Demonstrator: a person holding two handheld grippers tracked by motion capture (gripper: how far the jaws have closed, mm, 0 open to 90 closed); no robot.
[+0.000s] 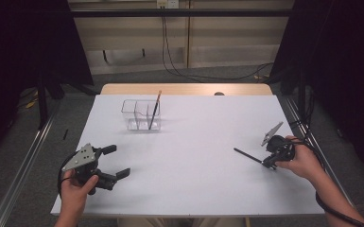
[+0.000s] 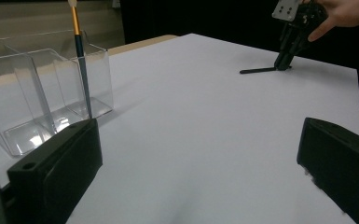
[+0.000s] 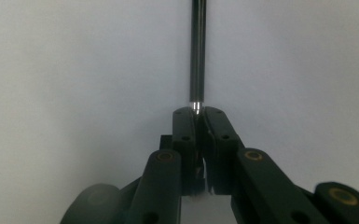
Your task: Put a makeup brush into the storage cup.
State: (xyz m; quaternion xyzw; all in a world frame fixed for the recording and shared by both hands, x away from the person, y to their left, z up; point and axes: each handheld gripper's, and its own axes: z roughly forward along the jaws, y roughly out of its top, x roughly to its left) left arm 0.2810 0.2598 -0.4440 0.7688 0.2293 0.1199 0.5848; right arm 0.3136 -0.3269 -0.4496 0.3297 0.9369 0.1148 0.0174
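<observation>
Right gripper (image 1: pixel 270 163): your jaws are closed on the near end of a dark pen (image 1: pixel 248 156), low at the right side of the counter (image 1: pixel 203 142). In the right gripper view the jaws meet around the pen (image 3: pixel 197 56) just below its silver band, and the shaft runs straight away from them.
Pen position: it lies low over the white surface, pointing from your right gripper toward the counter's middle. The left gripper view shows the pen (image 2: pixel 257 71) stretched along the surface with the right gripper (image 2: pixel 282 63) tilted down onto its end; whether the far tip touches the counter cannot be told for certain.
Left gripper (image 1: pixel 116 162): your jaws stand wide apart and hold nothing, near the front left corner of the counter. In the left gripper view both black jaws frame bare white surface.
Clear organiser (image 1: pixel 141 115): it stands toward the back of the counter, left of centre, well apart from both grippers, and is split into compartments.
Brush (image 1: pixel 155 109): a thin brush with an orange handle leans in the organiser's right-hand compartment, handle end up. The left gripper view shows the brush (image 2: pixel 81 70) inside the clear organiser (image 2: pixel 37 93).
</observation>
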